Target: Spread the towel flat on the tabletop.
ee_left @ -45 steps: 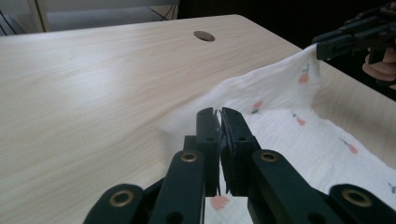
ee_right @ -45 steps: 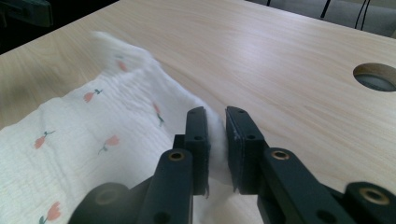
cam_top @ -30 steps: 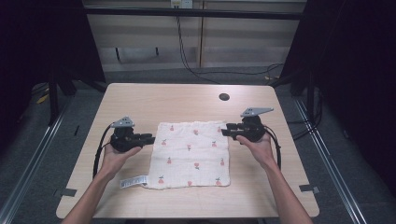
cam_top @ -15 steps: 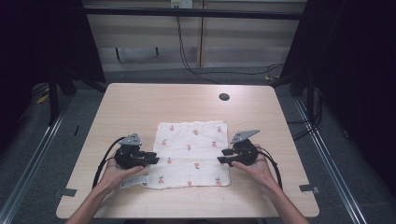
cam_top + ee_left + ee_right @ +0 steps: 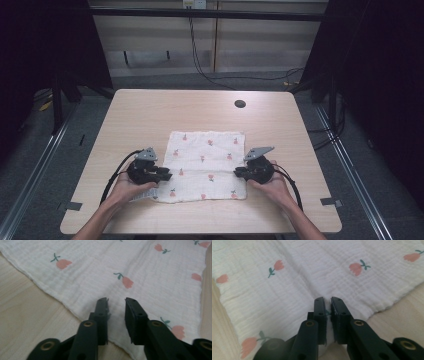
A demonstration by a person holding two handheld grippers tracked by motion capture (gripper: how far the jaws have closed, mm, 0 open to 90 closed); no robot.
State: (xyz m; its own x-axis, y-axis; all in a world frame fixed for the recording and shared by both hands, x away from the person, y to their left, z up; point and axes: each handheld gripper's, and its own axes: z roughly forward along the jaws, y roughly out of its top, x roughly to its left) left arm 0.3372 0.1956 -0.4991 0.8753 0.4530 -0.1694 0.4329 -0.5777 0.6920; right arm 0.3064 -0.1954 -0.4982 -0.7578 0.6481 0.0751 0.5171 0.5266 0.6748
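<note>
Two grippers (image 5: 165, 175) (image 5: 239, 173) at cloth (image 5: 207, 162) edges

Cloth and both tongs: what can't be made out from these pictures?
- High view: whether the left tongs or right tongs are gripping the cloth; too small.
- High view: the white tag at the cloth's near-left corner, partly hidden by the left hand; any print too small.
- Right gripper view: the cloth edge pinched between the jaws, hidden by them.
- Both gripper views: the cloth's far parts, cut off by the frame edges.
</note>
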